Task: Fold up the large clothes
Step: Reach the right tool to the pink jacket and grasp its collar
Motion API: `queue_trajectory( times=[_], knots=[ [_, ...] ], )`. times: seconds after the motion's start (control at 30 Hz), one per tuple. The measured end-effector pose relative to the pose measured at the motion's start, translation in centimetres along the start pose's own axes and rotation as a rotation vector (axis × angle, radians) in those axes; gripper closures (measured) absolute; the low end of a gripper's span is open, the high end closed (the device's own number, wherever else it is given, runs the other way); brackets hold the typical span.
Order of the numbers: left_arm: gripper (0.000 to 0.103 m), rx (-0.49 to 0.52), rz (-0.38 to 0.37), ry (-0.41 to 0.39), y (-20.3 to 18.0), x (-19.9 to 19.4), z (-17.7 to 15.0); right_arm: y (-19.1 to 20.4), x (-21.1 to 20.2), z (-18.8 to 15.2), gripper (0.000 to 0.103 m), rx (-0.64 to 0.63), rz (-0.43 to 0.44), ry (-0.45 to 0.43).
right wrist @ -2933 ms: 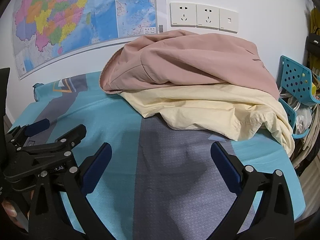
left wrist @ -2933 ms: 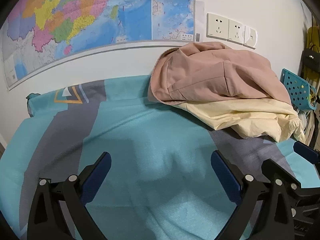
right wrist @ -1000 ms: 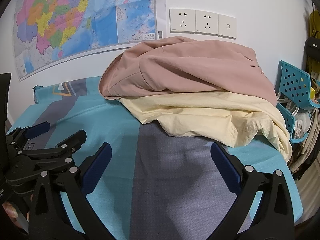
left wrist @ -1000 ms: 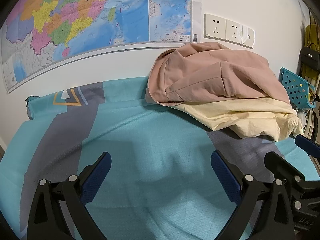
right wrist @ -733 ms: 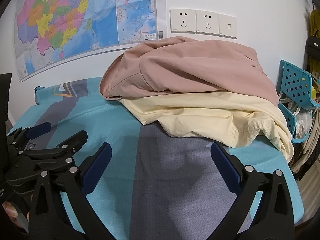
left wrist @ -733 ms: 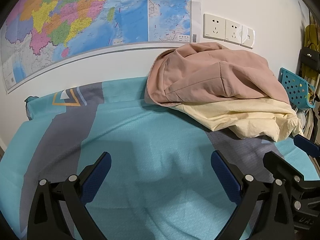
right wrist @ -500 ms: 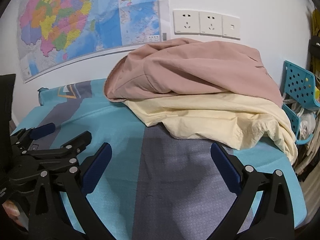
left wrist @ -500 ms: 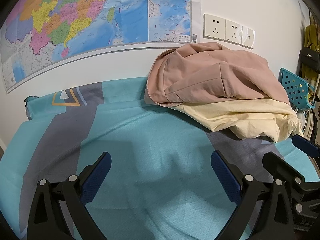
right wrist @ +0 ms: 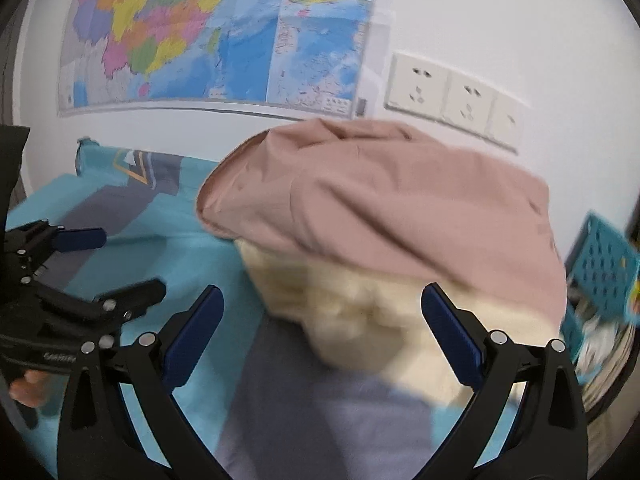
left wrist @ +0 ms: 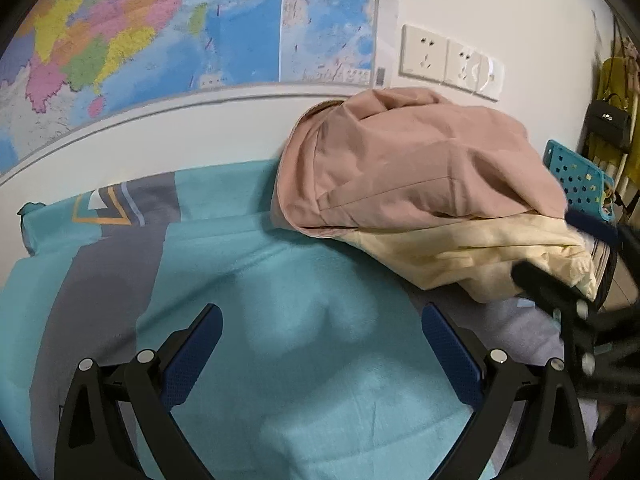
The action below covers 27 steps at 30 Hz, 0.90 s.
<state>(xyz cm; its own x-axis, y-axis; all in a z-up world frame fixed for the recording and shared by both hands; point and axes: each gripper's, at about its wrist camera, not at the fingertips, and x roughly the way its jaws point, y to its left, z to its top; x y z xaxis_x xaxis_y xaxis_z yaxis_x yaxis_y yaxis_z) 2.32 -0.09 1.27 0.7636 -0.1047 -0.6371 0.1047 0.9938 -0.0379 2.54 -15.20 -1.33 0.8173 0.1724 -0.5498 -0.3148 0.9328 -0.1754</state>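
While both tools stand with their jaws wide apart and hold nothing, the clothes lie in a heap at the far side of the bed cover (left wrist: pixel 240 280), against the wall. A pink garment (left wrist: pixel 408 168) rests on top of a cream garment (left wrist: pixel 480 252). The left gripper (left wrist: pixel 320 344) hovers over bare teal cloth, well apart from the heap. The right gripper (right wrist: pixel 320 316) points at the cream garment, very near its front edge; this view is blurred. A blue basket (left wrist: pixel 576 176) stands beside the heap.
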Motion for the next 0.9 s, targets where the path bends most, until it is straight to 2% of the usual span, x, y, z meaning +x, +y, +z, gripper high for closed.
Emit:
queue_trajectory(
  times=[0.13,0.23,0.3,0.53,0.57,0.67,0.83,0.9],
  knots=[
    [0.007,0.006,0.025,0.043,0.8,1.5,0.6,0.5,3.1,3.0,0.006,-0.154,-0.017,-0.005],
    [0.007,0.007,0.038,0.055,1.5,2.1,0.9,1.0,5.9,4.8,0.006,-0.258,-0.038,0.033],
    [0.007,0.0,0.047,0.056,2.0,2.4,1.0,1.2,7.1,5.4,0.006,-0.295,-0.02,0.052],
    [0.007,0.0,0.061,0.081,3.1,3.7,1.3,2.9,9.7,5.4,0.007,-0.432,-0.017,0.067],
    [0.007,0.0,0.066,0.082,3.3,3.9,1.3,3.2,9.9,5.2,0.01,-0.454,-0.025,0.069],
    [0.007,-0.012,0.066,0.09,3.7,4.3,1.4,3.2,10.3,5.0,0.031,-0.463,-0.02,0.085],
    [0.007,-0.02,0.08,0.101,4.4,4.9,1.3,2.0,9.8,5.1,0.051,-0.41,0.015,0.083],
    [0.007,-0.024,0.081,0.109,4.6,5.1,1.3,2.0,9.8,4.9,0.069,-0.41,0.023,0.095]
  ],
)
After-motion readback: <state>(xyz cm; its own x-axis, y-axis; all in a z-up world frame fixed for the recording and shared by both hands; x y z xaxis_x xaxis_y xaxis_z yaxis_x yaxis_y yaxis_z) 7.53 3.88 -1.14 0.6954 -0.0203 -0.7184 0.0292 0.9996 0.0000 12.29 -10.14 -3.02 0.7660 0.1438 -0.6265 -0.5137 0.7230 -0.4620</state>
